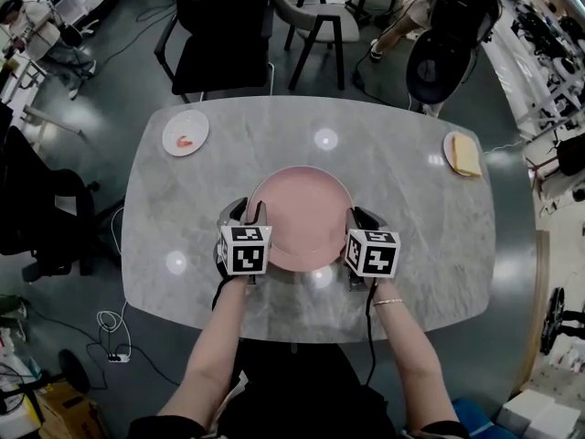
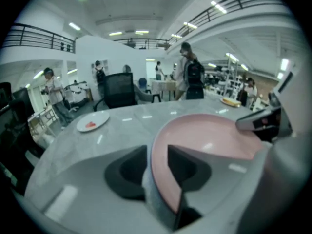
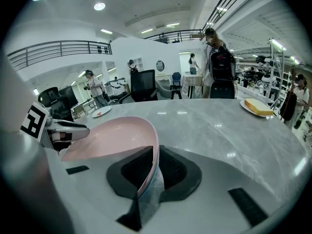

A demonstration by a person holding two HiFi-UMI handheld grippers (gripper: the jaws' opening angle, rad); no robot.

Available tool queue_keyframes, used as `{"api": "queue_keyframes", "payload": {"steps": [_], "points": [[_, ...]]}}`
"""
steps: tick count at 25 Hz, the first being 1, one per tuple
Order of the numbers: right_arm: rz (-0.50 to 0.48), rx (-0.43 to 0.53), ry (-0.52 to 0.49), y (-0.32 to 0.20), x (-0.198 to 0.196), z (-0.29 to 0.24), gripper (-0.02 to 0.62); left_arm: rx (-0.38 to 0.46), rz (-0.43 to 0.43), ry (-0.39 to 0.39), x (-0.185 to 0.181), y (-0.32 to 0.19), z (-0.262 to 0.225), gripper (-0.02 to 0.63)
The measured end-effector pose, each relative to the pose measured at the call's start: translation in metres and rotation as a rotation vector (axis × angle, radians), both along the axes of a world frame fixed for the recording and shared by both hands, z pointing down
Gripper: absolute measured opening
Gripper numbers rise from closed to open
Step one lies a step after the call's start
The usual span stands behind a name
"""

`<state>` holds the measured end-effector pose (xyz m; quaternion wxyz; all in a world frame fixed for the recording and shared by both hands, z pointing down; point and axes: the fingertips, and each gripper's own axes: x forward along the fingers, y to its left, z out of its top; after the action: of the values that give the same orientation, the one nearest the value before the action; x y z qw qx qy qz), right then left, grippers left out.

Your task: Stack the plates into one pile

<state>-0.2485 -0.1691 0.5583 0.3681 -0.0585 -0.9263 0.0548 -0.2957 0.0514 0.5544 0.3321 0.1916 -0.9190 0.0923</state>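
Note:
A pink plate [image 1: 302, 222] sits at the middle of the grey marble table [image 1: 411, 236], between my two grippers. My left gripper [image 1: 249, 210] is at its left rim. In the left gripper view the plate's rim [image 2: 155, 165] runs between the jaws with a gap beside it, so this gripper [image 2: 157, 162] is open. My right gripper [image 1: 358, 216] is at the right rim. In the right gripper view its jaws [image 3: 155, 162] stand close together, pressed on the pink rim [image 3: 153, 145]. Whether the plate rests on the table I cannot tell.
A white plate with a red bit on it [image 1: 186, 133] lies at the table's far left. A plate with a slice of bread [image 1: 462, 153] lies at the far right edge. Chairs [image 1: 219, 26] stand behind the table. People stand in the room beyond.

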Motion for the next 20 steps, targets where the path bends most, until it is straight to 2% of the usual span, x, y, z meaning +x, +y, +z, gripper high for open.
{"api": "queue_keyframes", "payload": {"steps": [3,8,13,20], "points": [[0.018,-0.009,-0.049,-0.004,-0.002,-0.004,0.045,0.03,-0.036,-0.007,-0.002,0.007,-0.004,0.128],[0.048,-0.039,-0.186,-0.011,-0.011,-0.032,0.048,0.1,-0.079,-0.036,-0.002,0.014,-0.02,0.108],[0.025,-0.053,-0.285,-0.007,-0.013,-0.062,0.041,0.174,-0.094,-0.085,0.0,0.014,-0.042,0.086],[-0.005,-0.078,-0.423,0.002,-0.005,-0.11,0.028,0.212,-0.079,-0.188,0.008,0.012,-0.082,0.054]]}}
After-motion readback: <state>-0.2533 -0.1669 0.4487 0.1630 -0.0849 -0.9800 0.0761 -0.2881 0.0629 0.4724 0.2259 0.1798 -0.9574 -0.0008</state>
